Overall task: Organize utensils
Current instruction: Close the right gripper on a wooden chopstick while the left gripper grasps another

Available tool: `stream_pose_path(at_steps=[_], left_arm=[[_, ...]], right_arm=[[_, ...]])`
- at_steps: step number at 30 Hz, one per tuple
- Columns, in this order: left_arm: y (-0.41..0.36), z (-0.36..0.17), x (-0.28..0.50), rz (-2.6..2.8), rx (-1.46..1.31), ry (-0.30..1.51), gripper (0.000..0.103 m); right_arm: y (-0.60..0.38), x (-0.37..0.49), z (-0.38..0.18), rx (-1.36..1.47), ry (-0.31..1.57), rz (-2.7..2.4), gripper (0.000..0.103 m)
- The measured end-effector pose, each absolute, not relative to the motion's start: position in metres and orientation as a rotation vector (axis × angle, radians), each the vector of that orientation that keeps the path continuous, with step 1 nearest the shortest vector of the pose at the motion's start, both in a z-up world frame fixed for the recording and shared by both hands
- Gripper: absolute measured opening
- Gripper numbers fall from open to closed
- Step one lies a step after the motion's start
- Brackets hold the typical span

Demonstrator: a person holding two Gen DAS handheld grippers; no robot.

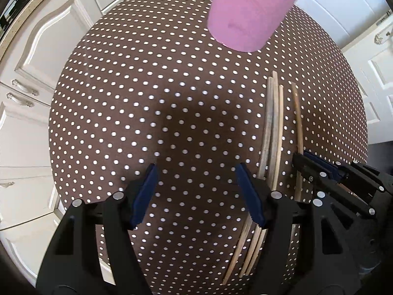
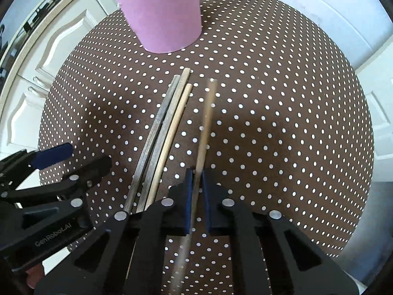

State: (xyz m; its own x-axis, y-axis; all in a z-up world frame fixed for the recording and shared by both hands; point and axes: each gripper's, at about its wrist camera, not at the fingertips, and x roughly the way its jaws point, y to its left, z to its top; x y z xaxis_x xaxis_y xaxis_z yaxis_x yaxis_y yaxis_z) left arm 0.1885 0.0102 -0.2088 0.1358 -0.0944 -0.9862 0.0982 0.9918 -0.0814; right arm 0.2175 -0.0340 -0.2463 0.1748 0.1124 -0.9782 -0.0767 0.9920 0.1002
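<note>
- Looking along the left tongs in the left wrist view: blue pads spread wide, nothing between them, held over the middle of the round worktop, which wears a brown cloth with white dots.
- Pink cup stands upright at the far edge of the worktop, its top cut off by the frame.
- Three loose chopsticks lie side by side, touching, toward the right edge of the worktop; their near ends pass under the right-hand pad of the left tongs.
- A fourth chopstick, the single chopstick, lies just beside the three, apart from them by a narrow strip of cloth.
- Right tongs come in from the right edge, tips closed at the single chopstick around its near half.
- White cabinet doors surround the worktop on the left and behind.

- Right wrist view: right tongs narrow, blue pads pinched on the single chopstick, which runs forward between them toward the cup and looks blurred.
- Whether that stick rests on the cloth or is lifted off it, cannot tell.
- Three loose chopsticks lie just left of the gripped one, fanning slightly closer at the far ends.
- Pink cup sits beyond the far ends of the sticks, near the far edge, well apart from them.
- Left tongs show at the left edge, jaws apart, empty.
</note>
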Motion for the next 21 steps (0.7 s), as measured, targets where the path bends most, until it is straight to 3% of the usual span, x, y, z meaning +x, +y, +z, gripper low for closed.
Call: stream_pose_path(at_steps=[21], left_arm=[[-0.025, -0.215, 0.205, -0.223, 0.047, 1.467, 0.068]], right_arm=[[-0.084, 0.212, -0.237, 0.161, 1.411, 0.149, 0.005]])
